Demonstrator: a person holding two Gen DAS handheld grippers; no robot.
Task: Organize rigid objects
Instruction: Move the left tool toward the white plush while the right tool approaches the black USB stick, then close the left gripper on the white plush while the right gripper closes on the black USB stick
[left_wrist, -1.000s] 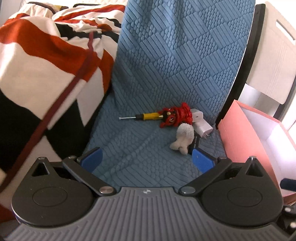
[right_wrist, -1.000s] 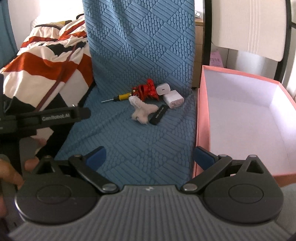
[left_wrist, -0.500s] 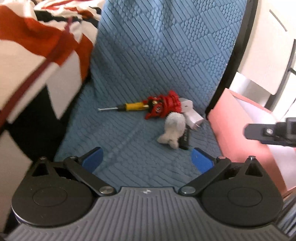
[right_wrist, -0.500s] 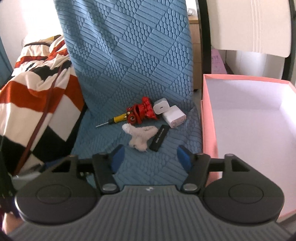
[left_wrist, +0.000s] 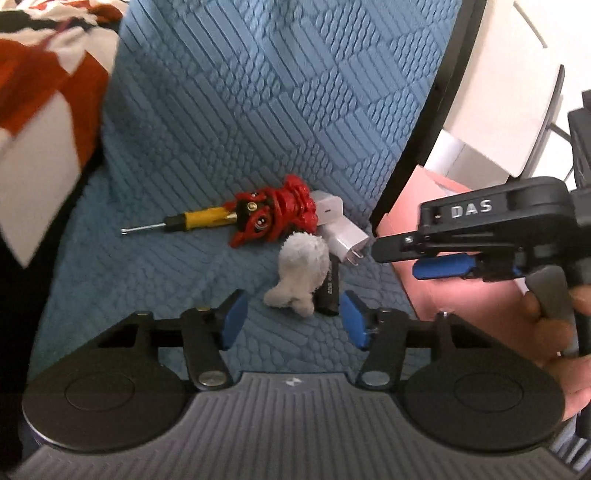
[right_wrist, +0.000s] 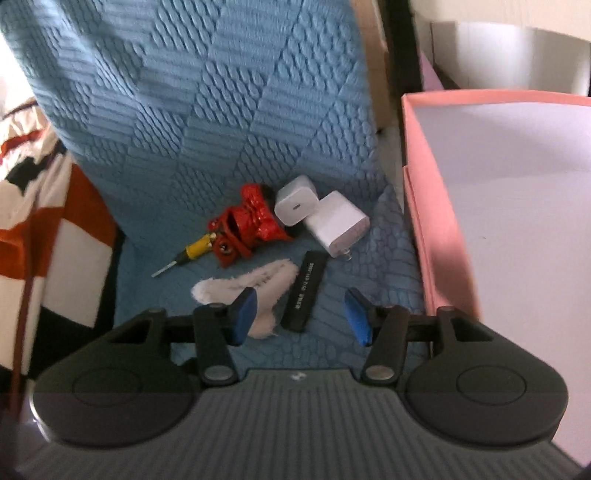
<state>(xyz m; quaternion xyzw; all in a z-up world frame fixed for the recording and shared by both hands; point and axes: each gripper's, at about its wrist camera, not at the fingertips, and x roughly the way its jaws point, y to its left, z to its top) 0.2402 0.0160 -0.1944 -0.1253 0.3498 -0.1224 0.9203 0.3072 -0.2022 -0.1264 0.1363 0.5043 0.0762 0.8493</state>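
So the little pile sits on the blue quilted cover (right_wrist: 229, 122), bunched up near where the seat meets the backrest. Count: one screwdriver (right_wrist: 188, 254) with a yellow handle, one red figurine (right_wrist: 251, 221) touching its handle end, two white chargers (right_wrist: 295, 199) (right_wrist: 338, 223) leaning against each other just right of the figurine, one black stick (right_wrist: 304, 291) lying in front of the chargers, and one fluffy white plush (right_wrist: 255, 284) right beside the stick — touching it, as far as I can tell. Six things total.

The pink box (right_wrist: 439, 236) stands to the right of the cover, open on top, with a white inside; nothing shows in the part I can see.

Right gripper (right_wrist: 301, 317) hovers low over the near end of the black stick, its blue fingers (right_wrist: 356, 315) spread apart with the stick and the plush's edge between them, not clamped on anything. In the left wrist view it comes in from the right, over the box edge, held in a hand (left_wrist: 554, 332).

Left gripper (left_wrist: 291, 319) is also spread wide — its fingers (left_wrist: 232, 319) sit either side of the plush (left_wrist: 301, 271) and the stick (left_wrist: 330, 290), gripping nothing.

Off to the left there's a red, white and black striped blanket (right_wrist: 40, 206).
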